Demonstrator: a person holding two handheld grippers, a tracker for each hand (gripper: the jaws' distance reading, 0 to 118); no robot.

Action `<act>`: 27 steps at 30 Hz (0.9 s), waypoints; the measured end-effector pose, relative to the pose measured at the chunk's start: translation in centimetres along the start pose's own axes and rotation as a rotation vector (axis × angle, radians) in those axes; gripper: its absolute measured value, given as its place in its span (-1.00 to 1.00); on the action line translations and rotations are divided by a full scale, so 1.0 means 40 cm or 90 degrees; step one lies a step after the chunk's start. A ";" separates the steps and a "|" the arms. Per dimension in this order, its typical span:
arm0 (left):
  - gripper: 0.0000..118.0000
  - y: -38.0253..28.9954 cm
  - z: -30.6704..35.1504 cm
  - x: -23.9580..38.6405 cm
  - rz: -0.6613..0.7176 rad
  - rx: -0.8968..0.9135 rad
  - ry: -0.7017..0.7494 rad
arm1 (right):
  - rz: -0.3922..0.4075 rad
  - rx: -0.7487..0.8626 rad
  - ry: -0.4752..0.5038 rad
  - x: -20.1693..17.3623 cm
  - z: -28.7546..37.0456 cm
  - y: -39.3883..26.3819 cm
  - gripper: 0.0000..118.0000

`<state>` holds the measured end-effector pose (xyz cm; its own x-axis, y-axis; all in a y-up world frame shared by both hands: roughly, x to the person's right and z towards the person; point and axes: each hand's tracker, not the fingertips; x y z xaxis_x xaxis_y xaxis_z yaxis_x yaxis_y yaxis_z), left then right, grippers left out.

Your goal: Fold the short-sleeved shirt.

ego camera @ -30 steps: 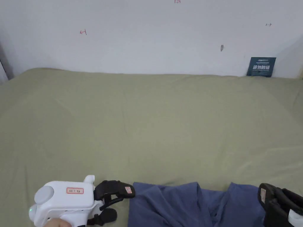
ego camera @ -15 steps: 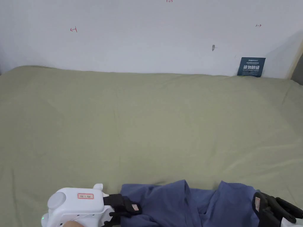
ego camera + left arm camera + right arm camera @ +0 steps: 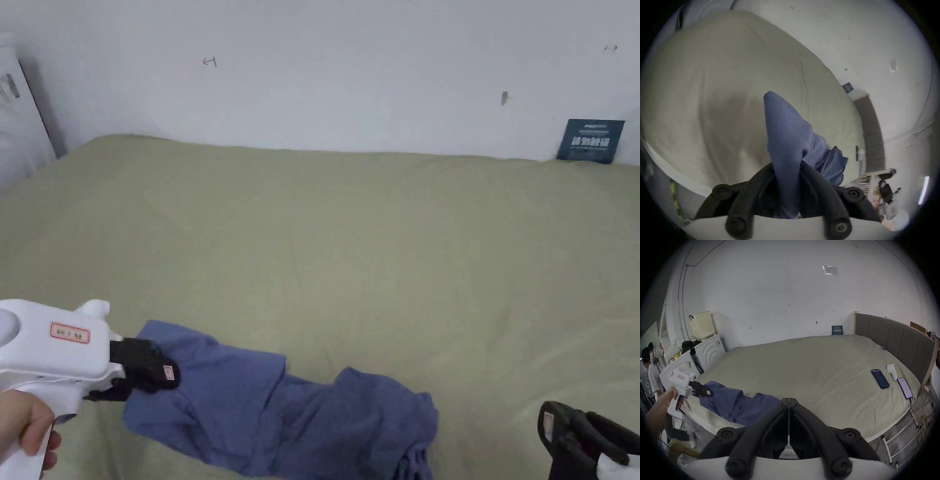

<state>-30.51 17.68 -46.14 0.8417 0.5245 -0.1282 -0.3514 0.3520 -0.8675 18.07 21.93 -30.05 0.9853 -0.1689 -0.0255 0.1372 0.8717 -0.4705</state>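
While the head view crops the right gripper (image 3: 565, 431), its own view shows jaws pressed together, empty. Left gripper (image 3: 147, 375) pinches the crumpled blue shirt (image 3: 281, 406), stretched across the green bed (image 3: 375, 250).

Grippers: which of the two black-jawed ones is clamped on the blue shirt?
The left gripper, jaws pinching the blue shirt; the right gripper is shut on nothing.

In the head view we see just part of the right gripper (image 3: 565, 431); the bottom right corner cuts off the rest. The blue shirt (image 3: 281, 412) runs off the bottom edge too, near the bed's (image 3: 375, 250) front edge. The left gripper (image 3: 147, 375) covers the shirt's left tip. In the left gripper view everything looks blurry. The words on the dark sign (image 3: 590, 140) are too small for us.
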 end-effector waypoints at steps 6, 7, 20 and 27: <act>-0.85 -0.009 -0.052 0.124 -0.082 -0.029 0.035 | 0.010 -0.012 0.012 -0.017 -0.005 -0.005 -0.95; -0.85 -0.016 -0.073 0.161 -0.095 -0.040 0.016 | 0.010 -0.013 0.013 -0.015 -0.005 -0.005 -0.95; -0.42 -0.082 -0.342 0.410 -0.208 -0.198 -0.028 | -0.032 -0.012 -0.034 0.062 0.025 -0.021 -0.94; 0.16 -0.110 -0.344 0.405 -0.141 -0.213 -0.193 | -0.045 -0.017 -0.045 0.079 0.020 -0.028 -0.94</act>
<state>-9.69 13.97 -51.01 0.7068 0.6845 0.1786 0.0148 0.2380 -0.9711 21.11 20.82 -28.89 0.9780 -0.1966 0.0701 0.2053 0.8455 -0.4929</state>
